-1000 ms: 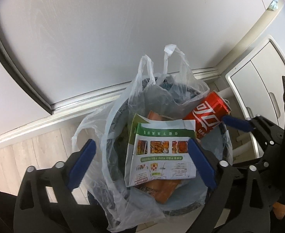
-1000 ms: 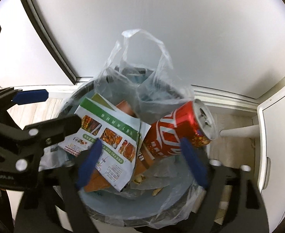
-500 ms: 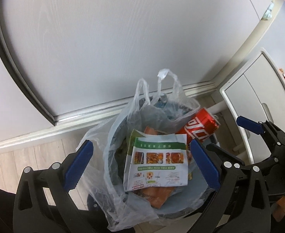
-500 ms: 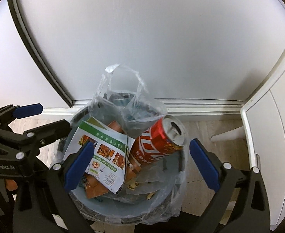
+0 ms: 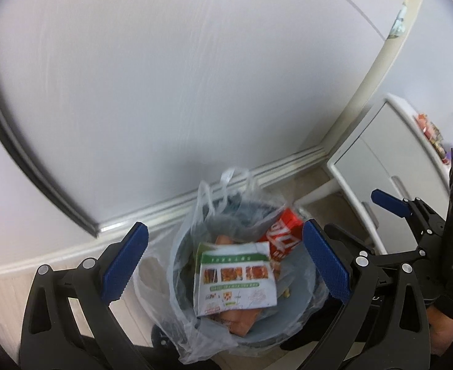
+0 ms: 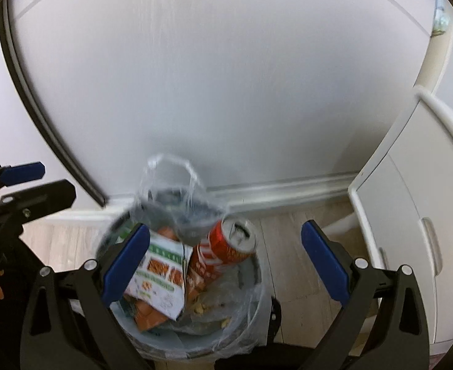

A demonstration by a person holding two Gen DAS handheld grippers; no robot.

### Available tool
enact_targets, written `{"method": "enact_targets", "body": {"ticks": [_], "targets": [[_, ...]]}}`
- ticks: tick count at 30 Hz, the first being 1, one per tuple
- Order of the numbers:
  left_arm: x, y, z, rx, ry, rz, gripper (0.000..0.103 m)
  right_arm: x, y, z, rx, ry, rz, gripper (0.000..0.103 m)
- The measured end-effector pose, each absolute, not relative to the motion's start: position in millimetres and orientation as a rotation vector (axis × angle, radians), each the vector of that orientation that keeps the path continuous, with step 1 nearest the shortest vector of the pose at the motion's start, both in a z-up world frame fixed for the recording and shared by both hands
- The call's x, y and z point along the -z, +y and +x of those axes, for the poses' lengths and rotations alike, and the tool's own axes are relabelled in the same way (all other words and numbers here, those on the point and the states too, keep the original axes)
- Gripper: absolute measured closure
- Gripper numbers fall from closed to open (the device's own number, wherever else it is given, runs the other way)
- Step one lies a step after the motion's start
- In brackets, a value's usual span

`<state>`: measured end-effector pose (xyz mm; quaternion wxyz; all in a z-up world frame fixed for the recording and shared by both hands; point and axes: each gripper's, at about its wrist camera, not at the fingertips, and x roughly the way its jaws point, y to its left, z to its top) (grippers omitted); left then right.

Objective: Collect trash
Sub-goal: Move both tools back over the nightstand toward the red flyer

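Right wrist view shows both hand-held grippers, right (image 6: pixel 225 266) and left (image 5: pixel 225 266), spread wide and empty above the bin (image 6: pixel 254 280), where the can (image 6: pixel 226 245) lies, seemingly against a leaflet (image 6: pixel 161 274).

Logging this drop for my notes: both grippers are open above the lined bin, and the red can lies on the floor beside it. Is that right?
Not quite. The red can is not on the floor: it rests inside the lined bin, leaning at the rim beside the printed packet, as the right wrist view shows. The rest holds: the left gripper and right gripper are both open above it.
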<state>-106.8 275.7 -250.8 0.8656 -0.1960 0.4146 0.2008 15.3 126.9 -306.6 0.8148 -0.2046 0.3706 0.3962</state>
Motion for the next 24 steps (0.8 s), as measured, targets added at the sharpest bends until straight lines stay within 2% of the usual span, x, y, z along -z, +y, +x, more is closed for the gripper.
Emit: {"method": "enact_targets", "body": {"ticks": [11, 17, 24], "targets": [[164.6, 254.6, -50.7, -0.314, 0.733, -0.332, 0.006, 202.0, 91.1, 61.8, -0.731, 0.619, -0.286, 0.007], [126.6, 217.7, -9.0, -0.194, 0.682, -0.278, 0.006, 165.6, 38.1, 90.4, -0.627, 0.549, -0.255, 0.007], [109.5, 162.9, 38.5, -0.037, 0.676, -0.265, 0.006, 141.4, -47.7, 121.2, -0.501, 0.544, -0.185, 0.007]]}}
